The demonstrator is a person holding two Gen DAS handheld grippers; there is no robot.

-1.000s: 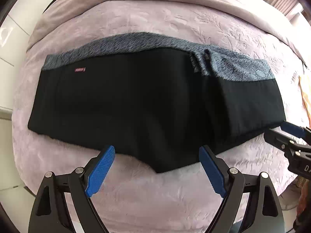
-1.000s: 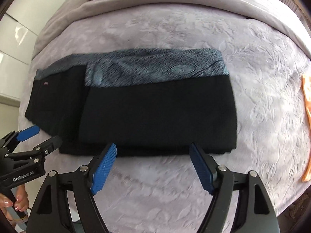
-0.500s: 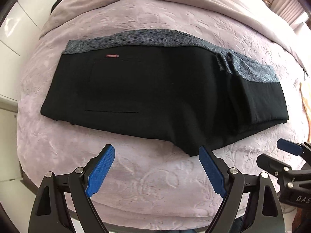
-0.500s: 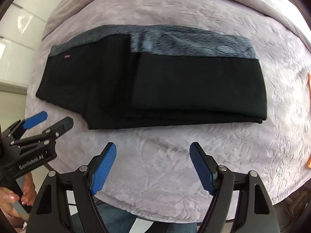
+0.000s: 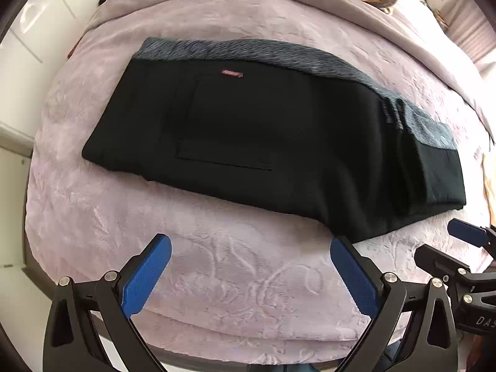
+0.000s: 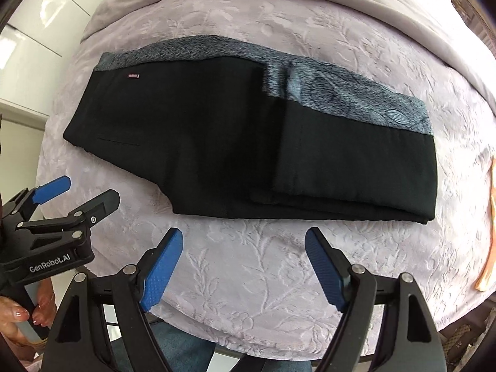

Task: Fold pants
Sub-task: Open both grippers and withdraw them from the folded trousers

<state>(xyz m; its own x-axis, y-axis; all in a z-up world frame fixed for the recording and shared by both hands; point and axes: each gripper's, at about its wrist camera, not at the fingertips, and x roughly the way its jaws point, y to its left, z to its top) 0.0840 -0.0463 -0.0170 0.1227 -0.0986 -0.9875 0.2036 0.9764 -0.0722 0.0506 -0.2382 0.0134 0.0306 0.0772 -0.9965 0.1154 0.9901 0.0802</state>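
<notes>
Pants (image 5: 263,142) lie folded flat on the bed (image 5: 232,266); your left hand-held gripper (image 5: 248,266) is opening, empty, and the right hand-held gripper (image 6: 245,263) likewise, both short of the cloth, apparently released.

You've drawn both grippers back toward the near edge of the bed cover (image 5: 217,279). A second ago the left gripper (image 5: 249,248) had the hem of the pants (image 5: 263,130) between its pads; now bare cover sits between them, and the jaws are opening wider. Right gripper (image 6: 243,243) likewise off the hem (jaws opening a touch, nothing between them). The pants now sit farther up both views, tilted.
</notes>
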